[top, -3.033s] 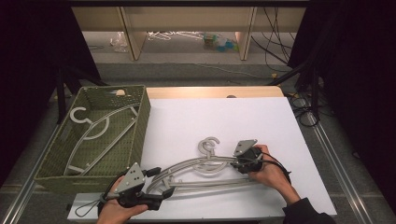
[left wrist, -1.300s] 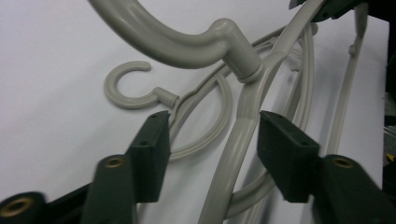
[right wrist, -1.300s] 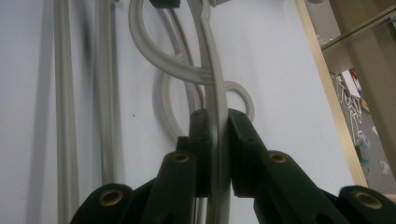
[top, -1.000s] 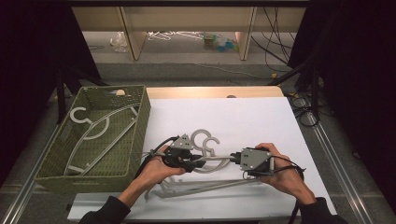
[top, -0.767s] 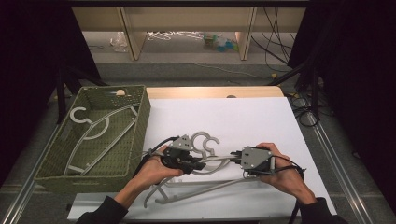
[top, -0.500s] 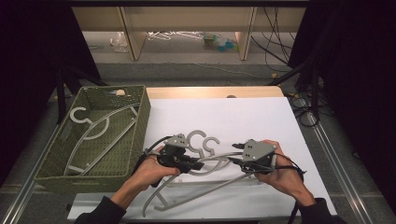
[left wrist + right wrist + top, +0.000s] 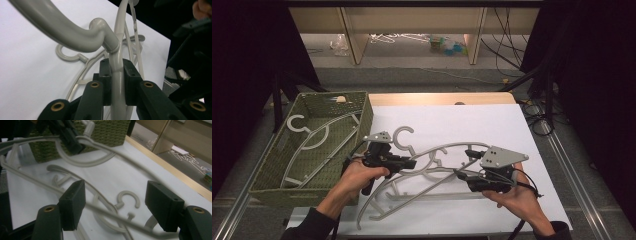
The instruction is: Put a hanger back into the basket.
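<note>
Overhead forward-down, two close claw cameras (hangers (image 7: 432, 165) shared)

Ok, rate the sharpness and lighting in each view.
High view: evenly lit table, dark surroundings, sharp. Left gripper view: the clamped hanger is crisp, the right side murky. Right gripper view: the near rod between the open jaws is blurred, the basket soft.

Bright tabletop, dark surroundings, blurred close-ups

Black jaws of the right gripper (image 7: 115, 206) spread wide, just opened, a thin grey hanger bar (image 7: 110, 211) running free between them; beyond, the left gripper (image 7: 67, 136) clamping the lifted hanger (image 7: 97, 160) before a woven basket (image 7: 110, 130).
</note>
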A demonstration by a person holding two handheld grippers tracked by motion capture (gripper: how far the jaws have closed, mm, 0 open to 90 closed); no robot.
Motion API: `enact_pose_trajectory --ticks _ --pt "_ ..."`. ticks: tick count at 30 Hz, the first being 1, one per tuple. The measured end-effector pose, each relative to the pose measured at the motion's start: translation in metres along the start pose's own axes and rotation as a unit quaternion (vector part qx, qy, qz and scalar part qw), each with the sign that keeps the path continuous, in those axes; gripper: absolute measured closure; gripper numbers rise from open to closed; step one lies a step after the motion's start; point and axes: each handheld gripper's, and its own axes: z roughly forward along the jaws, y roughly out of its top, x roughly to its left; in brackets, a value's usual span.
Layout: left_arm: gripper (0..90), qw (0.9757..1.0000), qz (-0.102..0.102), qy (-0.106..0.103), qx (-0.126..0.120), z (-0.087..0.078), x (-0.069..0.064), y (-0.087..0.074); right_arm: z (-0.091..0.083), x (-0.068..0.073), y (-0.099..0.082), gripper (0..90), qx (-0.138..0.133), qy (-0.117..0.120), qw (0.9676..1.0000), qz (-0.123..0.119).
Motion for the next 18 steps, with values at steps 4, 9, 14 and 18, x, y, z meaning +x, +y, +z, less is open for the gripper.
enact_pose_trajectory --ticks 4,9,14,18 --pt "79.6 0.9998 -0.01 0.002 -0.019 -0.012 0.003 0.004 -0.007 0.007 -0.009 31.9 -0.005 0.001 0.9999 0.009" --pt "79.5 0.9985 -0.027 -0.015 -0.046 -0.028 0.009 0.008 -0.008 0.009 -0.024 28.9 0.004 -0.002 0.9997 0.025" --pt "79.4 0.9966 -0.046 -0.015 -0.067 -0.044 0.022 0.01 -0.006 0.008 -0.034 28.8 0.016 0.003 0.9991 0.038" --pt "79.4 0.9949 -0.055 -0.01 -0.084 -0.06 0.025 0.014 -0.004 0.008 -0.036 28.8 0.018 0.006 0.999 0.041"
